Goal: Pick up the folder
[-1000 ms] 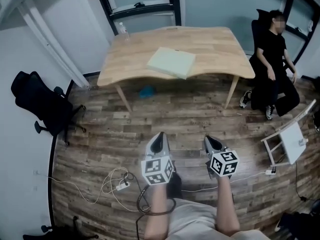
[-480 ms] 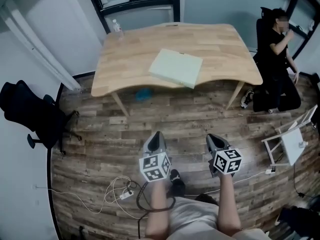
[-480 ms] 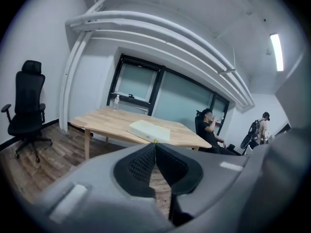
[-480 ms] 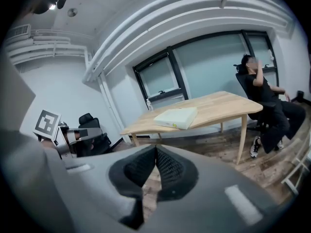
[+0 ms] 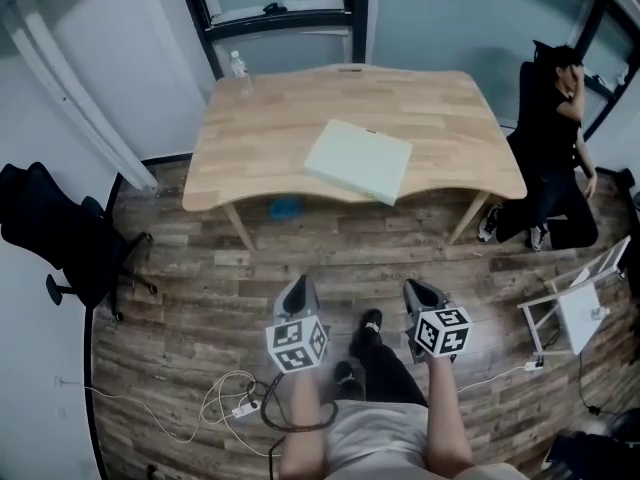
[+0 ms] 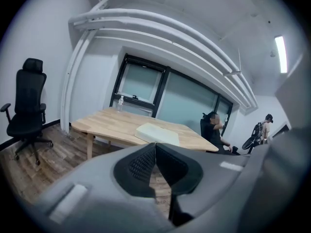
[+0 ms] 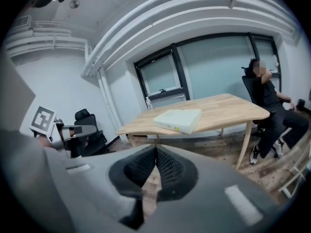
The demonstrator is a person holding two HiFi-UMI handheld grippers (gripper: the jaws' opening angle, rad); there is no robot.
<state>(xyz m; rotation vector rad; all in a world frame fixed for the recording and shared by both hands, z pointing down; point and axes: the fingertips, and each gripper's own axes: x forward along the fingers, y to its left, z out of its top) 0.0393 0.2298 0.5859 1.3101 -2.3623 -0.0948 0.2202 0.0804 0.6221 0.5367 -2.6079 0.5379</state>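
A person stood on a wood-plank floor (image 5: 200,298), holding a gripper in each hand, low in front of the body. The left gripper (image 5: 297,290) was clenched, jaws pressed together with nothing between them. The right gripper (image 5: 420,293), just beside it, was clenched and empty too. Both pointed ahead and slightly downward.

Behind the left gripper, loose cables (image 5: 225,388) lay tangled on the floor. Ahead of both grippers, well apart from them, stood a wooden table (image 5: 250,128), with a small blue object (image 5: 287,208) on the floor under its near edge. The folder (image 5: 358,161), pale green and closed, lay flat on the table's near half, ahead of the gap between the grippers. Beyond it, a clear bottle (image 5: 239,65) stood at the far left corner.

Far left of the left gripper stood a black office chair (image 5: 55,233). Far right of the right gripper sat a person in black (image 5: 550,138).
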